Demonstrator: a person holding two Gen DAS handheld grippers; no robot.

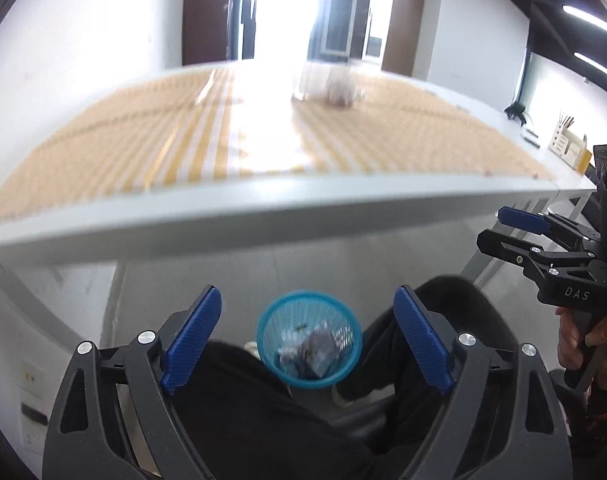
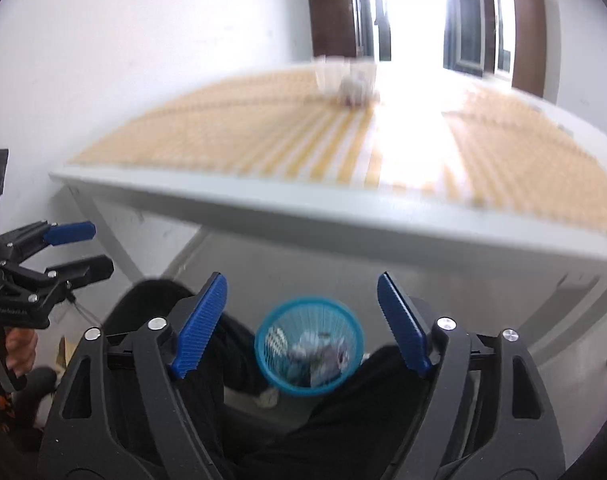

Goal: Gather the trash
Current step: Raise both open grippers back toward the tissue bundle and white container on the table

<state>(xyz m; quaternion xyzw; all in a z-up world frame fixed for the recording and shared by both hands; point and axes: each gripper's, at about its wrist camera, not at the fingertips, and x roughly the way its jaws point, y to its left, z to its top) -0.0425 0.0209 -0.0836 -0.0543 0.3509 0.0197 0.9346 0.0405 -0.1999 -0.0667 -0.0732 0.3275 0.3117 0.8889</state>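
Note:
A blue mesh trash basket [image 1: 308, 340] stands on the floor below the table edge, holding crumpled paper and wrappers [image 1: 311, 354]. My left gripper [image 1: 307, 332] is open and empty above it, pads either side. My right gripper [image 2: 303, 320] is open and empty too, above the same basket [image 2: 309, 346]. Each gripper shows in the other's view, the right one [image 1: 503, 232] at the right and the left one [image 2: 83, 248] at the left. A crumpled white object [image 1: 341, 90] lies on the far part of the table, blurred, next to a pale container [image 2: 331, 72].
A white table [image 1: 263, 216] with an orange-checked cloth [image 1: 143, 148] spans both views above the basket. The person's dark-trousered legs [image 1: 239, 400] flank the basket. Wooden holders [image 1: 567, 144] stand on a desk at the right. Walls and a bright doorway lie behind.

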